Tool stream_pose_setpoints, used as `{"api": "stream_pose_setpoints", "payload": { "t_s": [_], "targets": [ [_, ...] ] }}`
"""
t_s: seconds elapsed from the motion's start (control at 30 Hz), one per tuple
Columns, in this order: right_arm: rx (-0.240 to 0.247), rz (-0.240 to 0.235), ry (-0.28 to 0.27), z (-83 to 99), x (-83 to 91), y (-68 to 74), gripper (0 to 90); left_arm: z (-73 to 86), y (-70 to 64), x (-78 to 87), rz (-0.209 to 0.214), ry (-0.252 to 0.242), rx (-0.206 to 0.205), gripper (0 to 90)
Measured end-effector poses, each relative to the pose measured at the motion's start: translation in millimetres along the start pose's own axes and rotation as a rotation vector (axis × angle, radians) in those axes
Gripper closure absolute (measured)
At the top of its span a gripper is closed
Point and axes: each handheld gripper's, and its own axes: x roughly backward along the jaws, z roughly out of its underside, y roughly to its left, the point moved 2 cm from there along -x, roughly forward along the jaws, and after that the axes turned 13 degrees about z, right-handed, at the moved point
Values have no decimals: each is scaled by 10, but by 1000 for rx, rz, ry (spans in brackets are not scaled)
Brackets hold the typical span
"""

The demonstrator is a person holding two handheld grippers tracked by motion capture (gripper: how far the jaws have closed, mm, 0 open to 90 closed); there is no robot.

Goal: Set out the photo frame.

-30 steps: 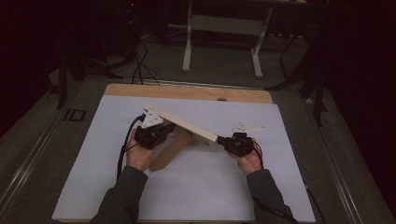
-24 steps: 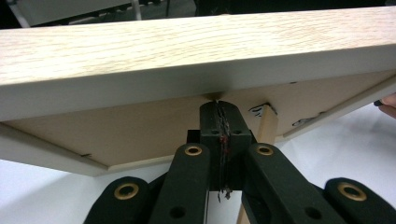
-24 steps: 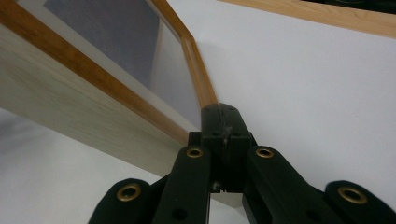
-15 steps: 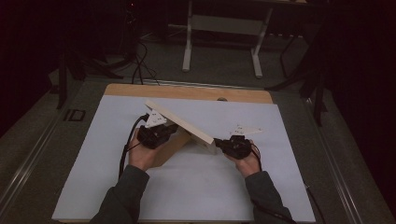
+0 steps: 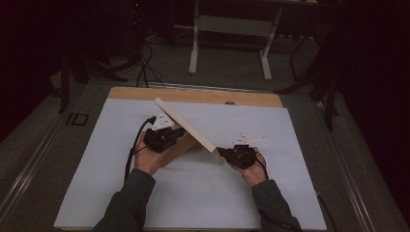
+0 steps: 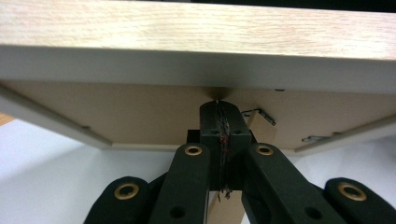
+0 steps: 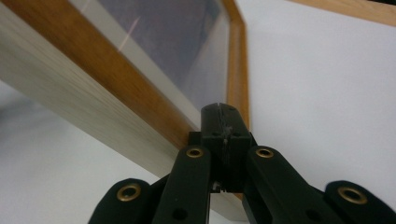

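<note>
Tilting a wooden picture frame (image 5: 186, 128) above the white worktop (image 5: 96, 159), propped between two grippers.
Left gripper (image 5: 162, 137) presses its clenched jaws against the frame's brown backing; right gripper (image 5: 227, 153), jaws clenched too, touches the lower corner by the glass side. Neither grasps anything.

The high view looks forward and down over the counter (image 5: 96, 193); both gripper views sit close against the picture frame (image 6: 196, 28).
</note>
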Motion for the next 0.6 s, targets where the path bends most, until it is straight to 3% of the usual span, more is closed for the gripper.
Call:
{"api": "stream_pose_setpoints", "payload": {
  "t_s": [0.43, 0.6],
  "targets": [
    [24, -8, 0, 13, 2, 86, 900, -6, 36, 11, 30, 2, -9, 900],
    [31, -19, -9, -5, 50, 96, 900, -35, 96, 101, 44, -25, 16, 900]
  ]
}}
